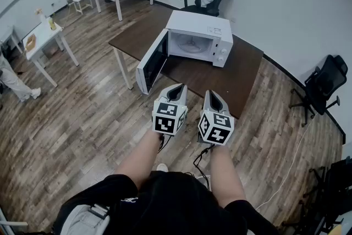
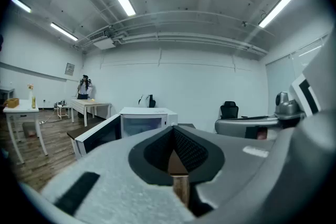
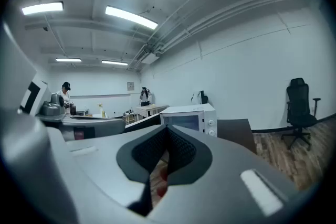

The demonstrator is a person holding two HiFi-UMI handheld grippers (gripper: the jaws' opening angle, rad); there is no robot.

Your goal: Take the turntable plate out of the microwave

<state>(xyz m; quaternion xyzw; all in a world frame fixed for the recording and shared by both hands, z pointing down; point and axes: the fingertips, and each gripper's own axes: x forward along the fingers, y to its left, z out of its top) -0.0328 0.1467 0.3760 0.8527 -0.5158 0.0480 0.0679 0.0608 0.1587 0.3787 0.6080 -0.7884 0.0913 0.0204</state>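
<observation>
White microwave (image 1: 199, 36) gapes open ahead of left gripper (image 1: 178, 88) and right gripper (image 1: 212, 94), both closed empty; turntable plate (image 1: 191, 44) not yet removed.

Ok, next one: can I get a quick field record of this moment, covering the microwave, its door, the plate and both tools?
microwave: white, on the brown table
door: swung wide open towards the person's left
plate: inside the microwave, not yet taken out
left tool: shut, empty, pointing at the microwave, short of the table
right tool: shut, empty, beside the left one
contact: neither tool touches the microwave or the plate
</observation>
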